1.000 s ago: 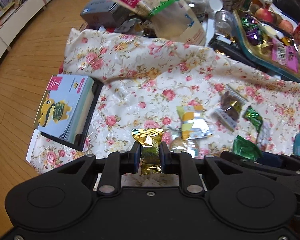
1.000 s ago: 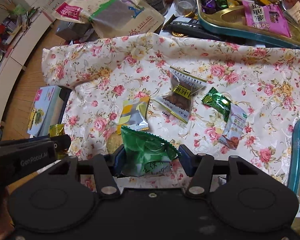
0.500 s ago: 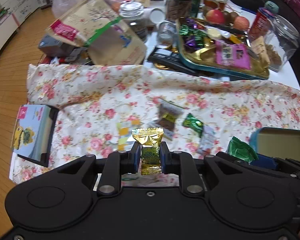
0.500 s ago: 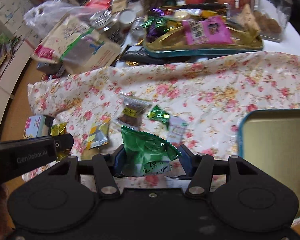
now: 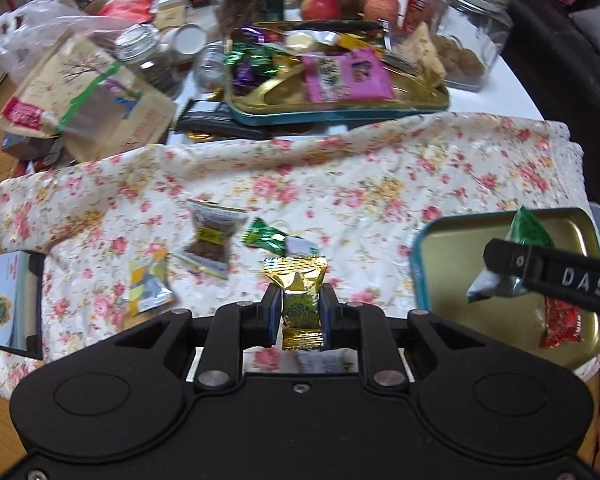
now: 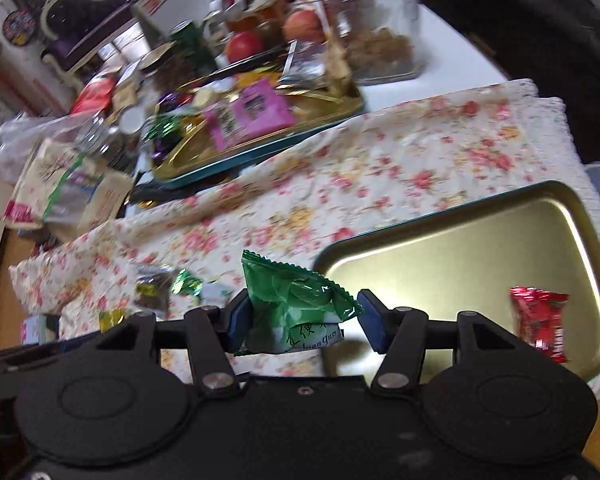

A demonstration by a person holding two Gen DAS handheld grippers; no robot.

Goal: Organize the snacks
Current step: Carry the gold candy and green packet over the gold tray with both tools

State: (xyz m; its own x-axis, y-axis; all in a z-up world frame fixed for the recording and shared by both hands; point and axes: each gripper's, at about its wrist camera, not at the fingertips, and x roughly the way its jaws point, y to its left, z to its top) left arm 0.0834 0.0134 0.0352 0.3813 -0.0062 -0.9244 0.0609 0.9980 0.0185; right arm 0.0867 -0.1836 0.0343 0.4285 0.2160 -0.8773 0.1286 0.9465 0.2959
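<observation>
Counter (image 5: 496, 92), white, carrying all listed items and largely covered by a floral cloth (image 5: 380, 184), which is spread as a sorting surface. Gold tray (image 6: 480, 248), teal-rimmed, laid on the cloth at its near right corner; it is judged to be the collecting place, one red sweet (image 6: 540, 326) already being lodged against its near edge. A second, fuller tray (image 5: 340, 96) is set beyond the cloth's far edge among jars and fruit. Right tool (image 6: 300, 316): jaws part-spread and pinching a green packet (image 6: 292, 304) by its sides, the packet carried upright at the gold tray's left rim, presumably for release into it. Left tool (image 5: 302, 308): jaws pressed close on a gold sweet (image 5: 300, 300), held upright over the cloth to the left of the gold tray, presumably bound for the same tray. Four loose wrapped snacks, a brown packet (image 5: 210, 240) among them, are left lying on the cloth farther left of the tray, not yet sorted. Against the frames a second earlier, both tools are found carried rightward across the cloth: the gold tray, then scarcely in view, is now beside or beneath them. Both grips are unchanged.
</observation>
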